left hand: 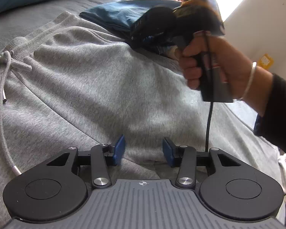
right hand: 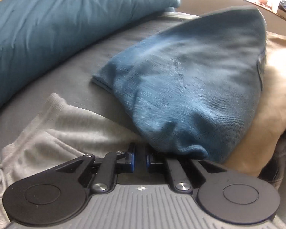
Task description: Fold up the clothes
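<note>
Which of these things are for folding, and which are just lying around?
For the job:
- grey shorts, spread on the bed
- blue garment, folded, lying partly on the shorts
- left gripper, open over the shorts
- right gripper, nearly shut, nothing visibly between its pads

Just lying about:
- blue pillow
- beige cushion
- grey sheet

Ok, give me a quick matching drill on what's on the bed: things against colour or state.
1 pillow
2 sweatpants
3 folded top
4 left gripper

A grey, with drawstring
B jaws open
C teal, plump, at the back
D blue, next to beige cloth

Pairs: 1-C, 2-A, 3-D, 4-B
</note>
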